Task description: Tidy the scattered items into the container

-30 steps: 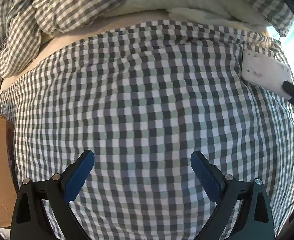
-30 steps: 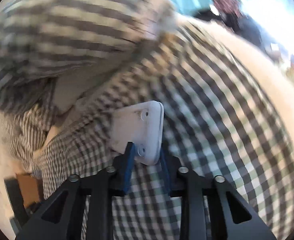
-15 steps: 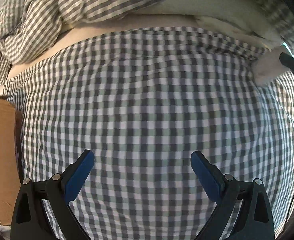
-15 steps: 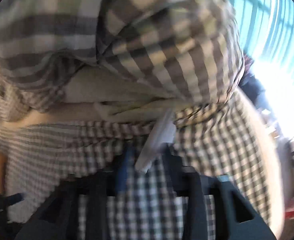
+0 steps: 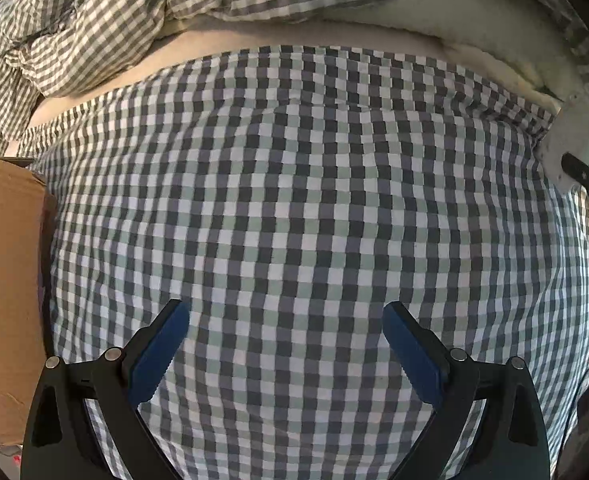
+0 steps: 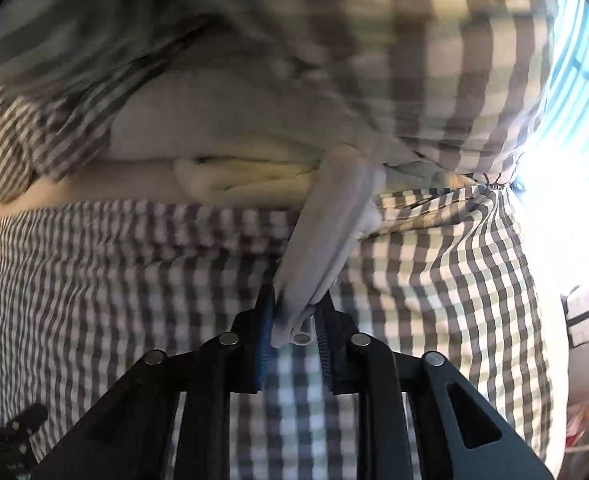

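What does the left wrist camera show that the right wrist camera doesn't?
Only the left wrist view shows the brown cardboard box at the bed's left edge and the left tool, open and empty. Only the right wrist view shows the bright window and the right tool, jaws closing on the flat white plastic case. Both show that case and the grey-and-white checked bedsheet.

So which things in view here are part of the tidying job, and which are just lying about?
Part of the job:
- white flat item, between the right gripper's closing jaws
- cardboard box, probably the container
- left gripper, open and empty

Just lying about:
- checked bedcover
- rumpled checked duvet
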`<action>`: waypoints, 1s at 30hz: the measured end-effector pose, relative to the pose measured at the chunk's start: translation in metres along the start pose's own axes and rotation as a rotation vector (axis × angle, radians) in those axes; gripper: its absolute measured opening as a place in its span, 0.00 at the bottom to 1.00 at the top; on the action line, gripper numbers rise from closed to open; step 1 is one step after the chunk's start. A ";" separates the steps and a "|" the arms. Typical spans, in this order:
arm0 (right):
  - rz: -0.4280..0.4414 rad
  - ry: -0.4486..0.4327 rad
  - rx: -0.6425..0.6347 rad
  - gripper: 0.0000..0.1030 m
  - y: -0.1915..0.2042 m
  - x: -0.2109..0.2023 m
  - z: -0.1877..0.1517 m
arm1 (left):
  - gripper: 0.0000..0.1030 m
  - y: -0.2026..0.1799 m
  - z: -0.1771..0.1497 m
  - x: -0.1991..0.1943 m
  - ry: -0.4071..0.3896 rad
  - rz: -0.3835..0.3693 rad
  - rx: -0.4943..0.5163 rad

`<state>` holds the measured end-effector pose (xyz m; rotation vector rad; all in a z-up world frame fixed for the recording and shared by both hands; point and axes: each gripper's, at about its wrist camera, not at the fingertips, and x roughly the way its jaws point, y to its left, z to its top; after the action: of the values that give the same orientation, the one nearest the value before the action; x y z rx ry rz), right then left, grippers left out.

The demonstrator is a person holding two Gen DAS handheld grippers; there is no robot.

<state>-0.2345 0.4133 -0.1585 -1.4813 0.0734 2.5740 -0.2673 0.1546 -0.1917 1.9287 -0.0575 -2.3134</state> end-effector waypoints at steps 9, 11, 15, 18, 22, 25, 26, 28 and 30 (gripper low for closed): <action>0.103 0.005 -0.022 0.00 0.046 -0.071 -0.025 | 0.97 0.028 -0.011 -0.034 -0.061 0.004 -0.016; 0.115 -0.008 -0.039 0.00 0.062 -0.089 -0.029 | 0.97 0.036 -0.017 -0.039 -0.070 -0.007 -0.020; 0.102 -0.010 -0.024 0.00 0.068 -0.105 -0.051 | 0.97 0.050 -0.034 -0.046 -0.069 -0.018 -0.018; 0.104 0.002 0.017 0.31 0.067 -0.109 -0.065 | 0.97 0.069 -0.047 -0.046 -0.062 -0.015 -0.010; 0.126 0.007 0.068 0.58 0.070 -0.097 -0.073 | 0.97 0.090 -0.059 -0.045 -0.053 -0.011 -0.019; 0.088 0.038 0.044 0.58 0.079 -0.067 -0.068 | 0.97 0.104 -0.063 -0.041 -0.041 -0.002 -0.040; 0.070 0.043 0.029 0.58 0.081 -0.056 -0.066 | 0.97 0.108 -0.063 -0.039 -0.039 0.000 -0.049; 0.040 0.065 0.014 0.58 0.082 -0.035 -0.063 | 0.97 0.113 -0.063 -0.036 -0.036 0.011 -0.062; 0.011 0.093 -0.002 0.58 0.079 -0.012 -0.059 | 0.97 0.116 -0.063 -0.030 -0.026 0.022 -0.078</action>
<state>-0.1916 0.3265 -0.1812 -1.6057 0.0912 2.5127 -0.1910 0.0465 -0.1608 1.8524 0.0084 -2.2907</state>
